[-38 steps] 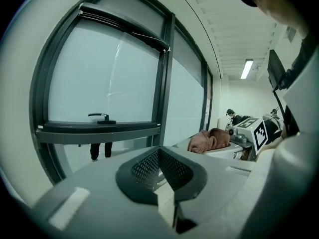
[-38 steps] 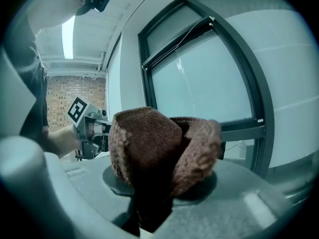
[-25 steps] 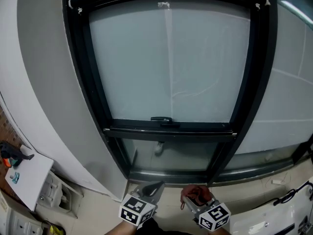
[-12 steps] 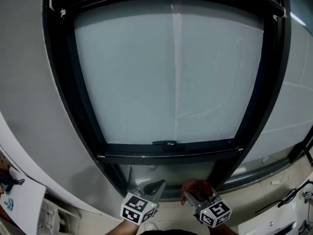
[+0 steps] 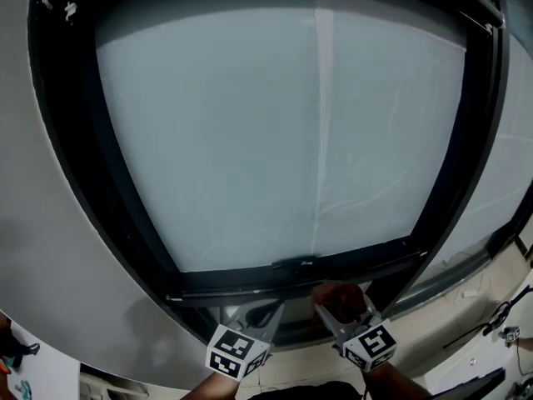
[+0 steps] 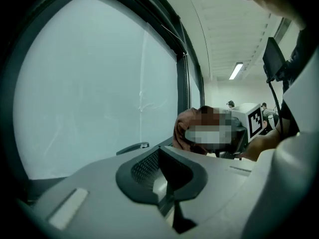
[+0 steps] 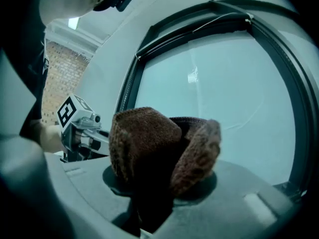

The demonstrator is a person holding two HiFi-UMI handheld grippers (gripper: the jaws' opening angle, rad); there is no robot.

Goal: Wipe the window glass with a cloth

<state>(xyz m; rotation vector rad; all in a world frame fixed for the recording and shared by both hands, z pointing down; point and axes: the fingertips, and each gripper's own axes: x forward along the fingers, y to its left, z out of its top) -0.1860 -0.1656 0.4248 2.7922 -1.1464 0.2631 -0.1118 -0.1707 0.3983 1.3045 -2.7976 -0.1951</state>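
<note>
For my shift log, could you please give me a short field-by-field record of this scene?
window glass: frosted pane, faint streaks
frame: dark, around the pane
window handle: on the frame's bottom rail
cloth: brown, bunched, low by the bottom rail
right gripper: shut on the cloth
left gripper: shut, empty, beside the right gripper

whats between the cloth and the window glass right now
In the head view, only the window's dark bottom rail with its handle lies between the cloth in the right gripper and the glass; nothing else intervenes.
</note>
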